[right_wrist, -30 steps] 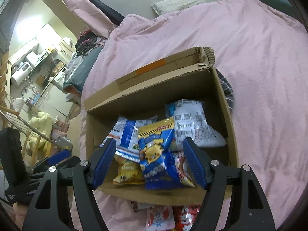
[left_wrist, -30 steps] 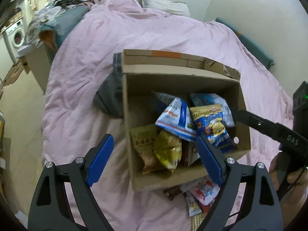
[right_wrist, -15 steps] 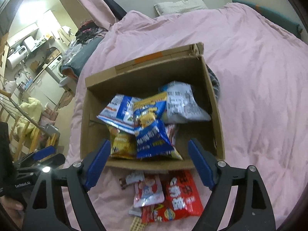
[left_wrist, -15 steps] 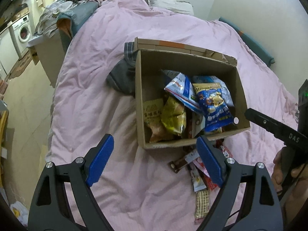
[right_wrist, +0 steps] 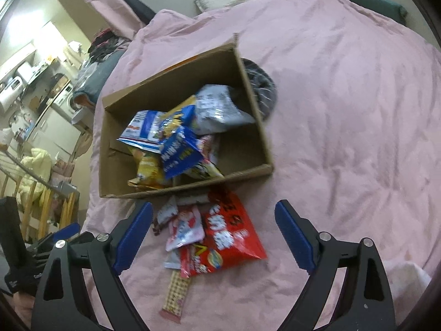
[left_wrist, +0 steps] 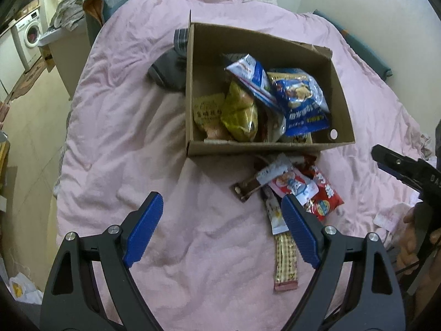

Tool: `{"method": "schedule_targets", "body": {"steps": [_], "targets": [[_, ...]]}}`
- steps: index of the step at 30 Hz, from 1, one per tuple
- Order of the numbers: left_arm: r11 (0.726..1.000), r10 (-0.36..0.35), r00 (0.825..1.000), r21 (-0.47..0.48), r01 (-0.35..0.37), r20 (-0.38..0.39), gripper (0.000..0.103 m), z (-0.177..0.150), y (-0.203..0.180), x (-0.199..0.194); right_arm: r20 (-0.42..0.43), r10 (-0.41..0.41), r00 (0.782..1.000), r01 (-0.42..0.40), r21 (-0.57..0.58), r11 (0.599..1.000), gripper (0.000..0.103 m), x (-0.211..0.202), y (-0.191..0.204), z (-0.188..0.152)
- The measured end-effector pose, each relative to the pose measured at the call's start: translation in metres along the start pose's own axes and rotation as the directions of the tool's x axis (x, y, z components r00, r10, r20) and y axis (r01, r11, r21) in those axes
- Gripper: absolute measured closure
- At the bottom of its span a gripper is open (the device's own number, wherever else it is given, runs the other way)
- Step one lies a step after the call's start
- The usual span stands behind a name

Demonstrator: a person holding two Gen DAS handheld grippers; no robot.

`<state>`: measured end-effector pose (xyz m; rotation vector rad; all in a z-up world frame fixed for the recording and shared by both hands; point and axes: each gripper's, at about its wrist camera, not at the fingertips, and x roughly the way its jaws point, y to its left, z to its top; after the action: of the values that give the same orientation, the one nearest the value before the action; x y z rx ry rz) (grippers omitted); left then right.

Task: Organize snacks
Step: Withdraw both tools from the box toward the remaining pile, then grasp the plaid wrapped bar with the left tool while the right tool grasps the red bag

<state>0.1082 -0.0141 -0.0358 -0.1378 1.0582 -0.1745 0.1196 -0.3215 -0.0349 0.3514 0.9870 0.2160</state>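
Grabbing from the loose heap is where I judge this could slip: the packets overlap, so a pinch on the top one may drag a neighbour along or let the slick foil slide out, and the soft pink bedding (left_wrist: 154,127) gives way under a push. The right tool (right_wrist: 213,230) hangs empty over the heap, its jaws having just been opening, nothing pressed between them. The left tool (left_wrist: 220,227) gapes too, empty, with the heap at its 2 o'clock. The red packet (right_wrist: 234,237) is the biggest loose one, glossy and crumpled; a pale sachet (right_wrist: 186,227) touches it at 9 o'clock, and a checked stick (right_wrist: 176,292) lies at 6 o'clock. The cardboard box (right_wrist: 190,186), at 12 o'clock, holds blue and yellow bags, probably crisps.
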Motion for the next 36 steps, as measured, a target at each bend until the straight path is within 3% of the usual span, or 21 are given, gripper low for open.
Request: {"method": "schedule_targets", "body": {"steps": [5,10,13,17,21,24,26,31,36], "targets": [[1.0,0.001,0.999,0.011,0.0,-0.036,0.018,-0.009,-0.008,0.01,-0.003,-0.005,1.0,0.005,0.059,0.998,0.011,-0.005,-0.017,-0.004],[0.996,-0.071,0.981,0.044,0.08,-0.178,0.018,-0.031,-0.034,0.039,-0.012,-0.004,1.0,0.005,0.101,0.995,0.011,-0.004,-0.027,-0.004],[0.99,-0.078,0.969,0.096,0.103,-0.235,0.03,-0.05,-0.058,0.053,-0.021,0.001,1.0,0.001,0.112,0.994,0.011,-0.001,-0.026,-0.003],[0.977,-0.087,0.948,0.158,0.14,-0.305,0.053,-0.068,-0.086,0.071,-0.025,-0.004,1.0,0.007,0.097,0.995,0.011,0.001,-0.021,-0.002],[0.973,-0.057,0.945,0.195,0.126,-0.323,0.056,-0.076,-0.098,0.084,-0.032,-0.012,0.999,0.015,0.09,0.996,0.011,0.003,-0.02,-0.004],[0.972,-0.044,0.934,0.202,0.123,-0.355,0.073,-0.08,-0.1,0.09,-0.037,-0.019,0.999,0.022,0.093,0.995,0.011,0.004,-0.021,-0.004],[0.97,-0.038,0.933,0.211,0.121,-0.358,0.078,-0.081,-0.099,0.089,-0.04,-0.026,0.999,0.029,0.095,0.995,0.011,0.006,-0.022,-0.004],[0.97,-0.066,0.923,0.192,0.148,-0.379,0.08,-0.082,-0.093,0.08,-0.051,-0.053,0.997,0.057,0.095,0.994,0.011,0.011,-0.025,-0.004],[0.969,-0.1,0.94,0.183,0.167,-0.328,0.08,-0.079,-0.084,0.048,-0.09,-0.066,0.994,0.075,0.107,0.991,0.011,0.021,-0.029,-0.005]]}}
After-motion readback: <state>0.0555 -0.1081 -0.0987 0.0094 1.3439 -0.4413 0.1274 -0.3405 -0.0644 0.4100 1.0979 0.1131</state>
